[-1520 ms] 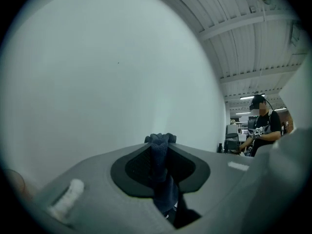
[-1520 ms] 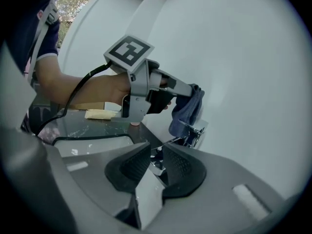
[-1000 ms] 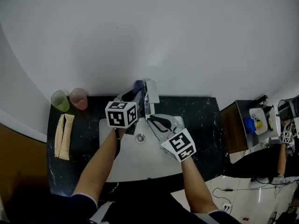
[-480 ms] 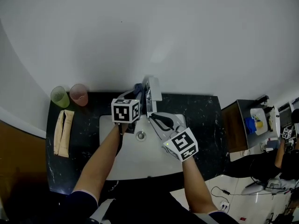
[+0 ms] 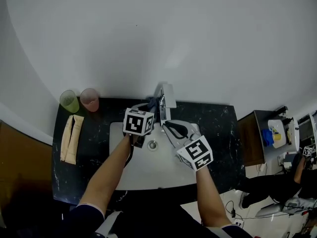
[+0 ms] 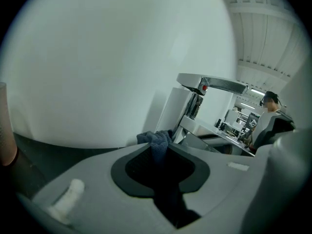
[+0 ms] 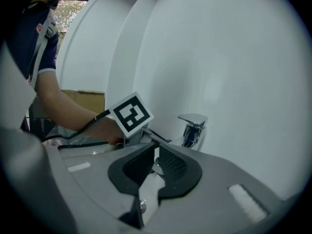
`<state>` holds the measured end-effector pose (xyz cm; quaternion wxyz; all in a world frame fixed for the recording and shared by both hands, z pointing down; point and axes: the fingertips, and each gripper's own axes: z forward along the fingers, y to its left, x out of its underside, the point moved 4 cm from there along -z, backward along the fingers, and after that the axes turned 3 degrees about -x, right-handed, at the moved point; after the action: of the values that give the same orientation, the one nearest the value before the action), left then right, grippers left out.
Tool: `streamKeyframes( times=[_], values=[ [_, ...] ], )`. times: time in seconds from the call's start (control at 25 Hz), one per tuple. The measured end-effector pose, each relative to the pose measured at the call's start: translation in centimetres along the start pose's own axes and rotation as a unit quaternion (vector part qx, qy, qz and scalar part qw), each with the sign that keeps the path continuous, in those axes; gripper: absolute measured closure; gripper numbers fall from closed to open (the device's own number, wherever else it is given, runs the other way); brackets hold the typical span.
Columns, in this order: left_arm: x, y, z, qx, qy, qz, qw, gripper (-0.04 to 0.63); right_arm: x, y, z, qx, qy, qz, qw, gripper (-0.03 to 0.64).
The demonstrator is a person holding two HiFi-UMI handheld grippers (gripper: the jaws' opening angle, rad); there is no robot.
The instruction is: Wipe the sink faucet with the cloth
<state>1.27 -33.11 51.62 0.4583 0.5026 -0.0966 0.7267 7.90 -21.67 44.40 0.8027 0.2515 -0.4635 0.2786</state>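
The chrome faucet [image 5: 166, 99] stands at the back of the white sink [image 5: 148, 175]. My left gripper [image 5: 147, 109] is just left of the faucet's body, shut on a blue cloth [image 5: 152, 103]. In the left gripper view the cloth [image 6: 157, 141] bunches out between the pads, with the faucet [image 6: 207, 86] close ahead to the right. My right gripper [image 5: 167, 125] hovers over the basin right of the faucet. Its jaws are closing to a narrow gap with nothing between them. In the right gripper view, the right gripper [image 7: 157, 149] points past the faucet [image 7: 192, 126] and the left gripper's marker cube [image 7: 130, 114].
A black stone counter [image 5: 218, 128] surrounds the sink. A green cup [image 5: 70, 101], a pink cup [image 5: 89, 99] and a beige folded item [image 5: 71, 139] sit at its left end. The drain [image 5: 152, 145] is mid-basin. A white wall rises right behind the faucet.
My left gripper has sunk with the cloth alongside the faucet, its cube now lower over the basin. The right gripper has stayed in place.
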Motion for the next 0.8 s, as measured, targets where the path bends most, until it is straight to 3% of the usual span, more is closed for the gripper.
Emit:
streamKeyframes(
  times=[0.48,0.8],
  values=[
    [1.2,-3.1,-0.4,0.08,0.022,0.041,0.9957,0.529,0.5,-1.5,-0.5,0.023,0.005,0.025,0.999,0.611],
    [-0.9,-2.1,-1.2,0.056,-0.038,0.034,0.9971,0.529,0.5,-1.4,-0.5,0.026,0.003,0.027,0.999,0.611]
  ],
)
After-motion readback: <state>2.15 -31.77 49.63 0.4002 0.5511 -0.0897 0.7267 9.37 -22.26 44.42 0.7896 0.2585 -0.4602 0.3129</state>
